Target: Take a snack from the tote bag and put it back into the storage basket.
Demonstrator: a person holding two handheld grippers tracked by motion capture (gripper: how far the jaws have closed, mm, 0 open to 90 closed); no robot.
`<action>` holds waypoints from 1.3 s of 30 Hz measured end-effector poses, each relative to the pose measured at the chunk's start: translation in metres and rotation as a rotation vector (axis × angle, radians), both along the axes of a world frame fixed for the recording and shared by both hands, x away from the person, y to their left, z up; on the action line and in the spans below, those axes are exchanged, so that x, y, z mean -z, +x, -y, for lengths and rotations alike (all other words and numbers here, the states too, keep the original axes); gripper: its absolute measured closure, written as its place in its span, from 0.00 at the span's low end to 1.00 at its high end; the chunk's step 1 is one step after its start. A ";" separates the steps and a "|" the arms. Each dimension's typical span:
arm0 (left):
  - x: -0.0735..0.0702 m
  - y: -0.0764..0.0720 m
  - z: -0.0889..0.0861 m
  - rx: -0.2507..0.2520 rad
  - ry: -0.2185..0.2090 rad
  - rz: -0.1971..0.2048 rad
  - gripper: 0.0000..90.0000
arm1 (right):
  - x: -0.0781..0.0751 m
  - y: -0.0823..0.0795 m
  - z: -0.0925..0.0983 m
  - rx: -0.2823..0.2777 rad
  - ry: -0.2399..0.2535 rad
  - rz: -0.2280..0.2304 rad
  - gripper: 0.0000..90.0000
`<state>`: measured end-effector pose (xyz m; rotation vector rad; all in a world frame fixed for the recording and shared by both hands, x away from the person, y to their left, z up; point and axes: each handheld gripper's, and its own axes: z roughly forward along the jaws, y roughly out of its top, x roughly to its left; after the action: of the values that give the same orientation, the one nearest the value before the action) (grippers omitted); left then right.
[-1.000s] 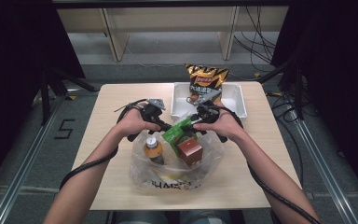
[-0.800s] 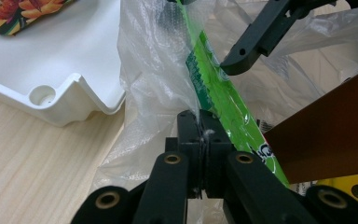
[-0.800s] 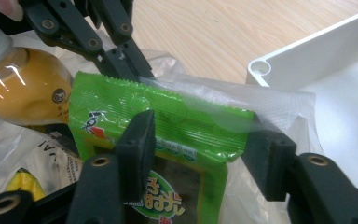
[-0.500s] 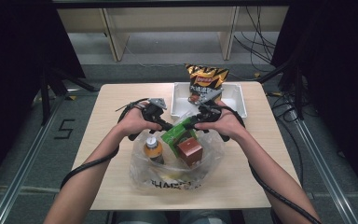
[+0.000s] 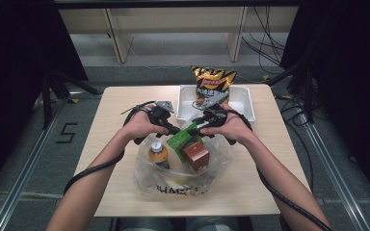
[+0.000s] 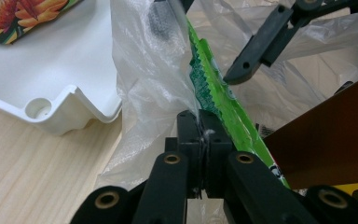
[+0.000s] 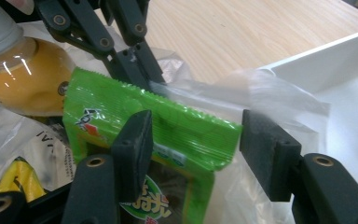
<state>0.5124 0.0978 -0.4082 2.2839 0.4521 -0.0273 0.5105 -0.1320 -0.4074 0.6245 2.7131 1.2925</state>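
Note:
A clear plastic bag point(image 5: 183, 180) stands open in the middle of the table. It holds an orange drink bottle point(image 5: 158, 154), a green snack packet point(image 5: 183, 136) and a brown box point(image 5: 196, 154). My left gripper point(image 5: 171, 127) is shut on the bag's far rim; the film point(image 6: 158, 70) is pinched between its closed jaws, right beside the green packet point(image 6: 214, 98). My right gripper point(image 7: 198, 149) is open, one jaw on each side of the upright green packet point(image 7: 154, 126) at its top edge. The bottle point(image 7: 23, 79) lies just beyond it.
A white tray point(image 5: 243, 103) sits at the back of the table, touching the bag's rim, with a chip bag point(image 5: 212, 79) leaning at its far side. A yellow item point(image 7: 18, 182) lies low in the bag. Bare wood lies left and right of the bag.

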 end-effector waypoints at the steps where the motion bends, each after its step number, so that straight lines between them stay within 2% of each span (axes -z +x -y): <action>1: 0.000 0.000 0.000 0.002 0.001 0.002 0.98 | 0.000 0.000 0.000 -0.004 -0.007 -0.008 0.50; 6: -0.002 0.000 0.002 0.006 0.003 0.004 0.98 | 0.002 0.000 -0.001 -0.021 -0.026 -0.020 0.51; 7: -0.002 0.000 0.003 0.007 0.003 0.002 0.98 | 0.004 0.000 -0.002 -0.018 -0.015 -0.011 0.52; 8: -0.002 0.000 0.003 0.009 0.004 0.001 0.98 | 0.004 0.000 -0.001 -0.020 -0.023 -0.019 0.53; 9: -0.002 0.000 0.004 0.009 0.005 0.003 0.98 | 0.004 -0.001 -0.001 -0.013 -0.034 -0.047 0.54; 10: -0.002 0.000 0.004 0.010 0.006 0.002 0.98 | 0.005 -0.001 -0.001 -0.016 -0.034 -0.043 0.56; 11: -0.001 0.000 0.004 0.011 0.004 0.002 0.98 | 0.005 0.001 0.000 -0.030 -0.036 -0.016 0.58; 13: -0.001 0.000 0.004 0.012 0.007 0.002 0.98 | 0.005 0.000 0.000 -0.023 -0.029 -0.022 0.61; 19: 0.000 0.000 0.005 0.009 0.011 0.004 0.98 | 0.004 0.000 0.001 -0.006 -0.043 -0.033 0.76; 24: 0.000 0.001 0.004 -0.001 0.011 0.013 0.98 | 0.003 0.000 0.004 -0.022 -0.057 -0.026 0.89; 27: -0.001 0.001 0.003 -0.002 0.009 0.012 0.98 | 0.003 0.000 0.005 -0.028 -0.064 -0.039 0.95; 32: -0.001 0.002 0.003 -0.011 0.017 0.019 0.98 | 0.003 0.000 0.006 -0.037 -0.074 -0.023 0.98; 34: -0.001 0.002 0.003 -0.017 0.021 0.024 0.97 | 0.003 0.000 0.006 -0.041 -0.061 -0.015 0.98; 36: -0.002 0.002 0.003 -0.025 0.029 0.034 0.96 | 0.001 -0.002 0.007 -0.042 -0.069 -0.029 0.99; 39: -0.004 0.002 0.002 -0.034 0.041 0.045 0.94 | 0.000 -0.004 0.007 -0.041 -0.055 -0.014 0.99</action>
<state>0.5145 0.0957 -0.4044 2.3121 0.4721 0.0505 0.5065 -0.1388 -0.4070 0.5777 2.7767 1.2223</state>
